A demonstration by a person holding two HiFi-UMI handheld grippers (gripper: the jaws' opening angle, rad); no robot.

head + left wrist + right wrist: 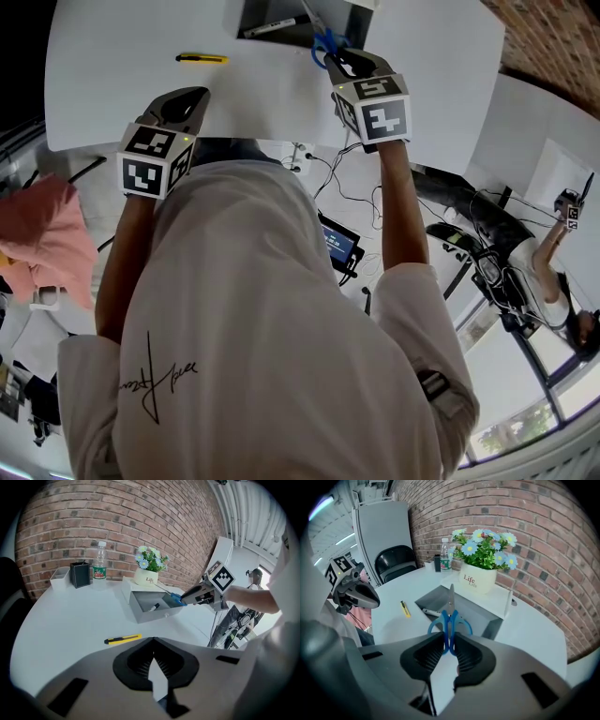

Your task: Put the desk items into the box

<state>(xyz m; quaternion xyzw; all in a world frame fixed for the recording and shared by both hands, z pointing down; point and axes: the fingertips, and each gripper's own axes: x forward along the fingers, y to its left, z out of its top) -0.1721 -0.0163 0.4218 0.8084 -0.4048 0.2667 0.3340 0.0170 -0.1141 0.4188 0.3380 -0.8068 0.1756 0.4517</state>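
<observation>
- The right gripper (449, 641) is clamped on the blue handles of the scissors (450, 618). Both pads press the handles from the sides.
- The scissors' closed blades point away from the gripper, over the open grey box (151, 614). In the left gripper view, the scissors hang at the box's near right corner, clear of its floor.
- The left gripper (153, 657) has its jaws closed together with nothing between them. It hovers above the white counter (103, 84), well apart from the box.
- A yellow utility knife (123, 639) lies flat on the counter, between the left gripper and the box.
- A marker pen (153, 606) with a black cap lies inside the box, on its floor.
- A white flower pot (479, 581) with blue and white blossoms stands just behind the box, on a white raised surface.
- Further back, near the brick wall, a water bottle (99, 566) stands upright beside a black pen holder (80, 574) and a white tray (60, 577).
</observation>
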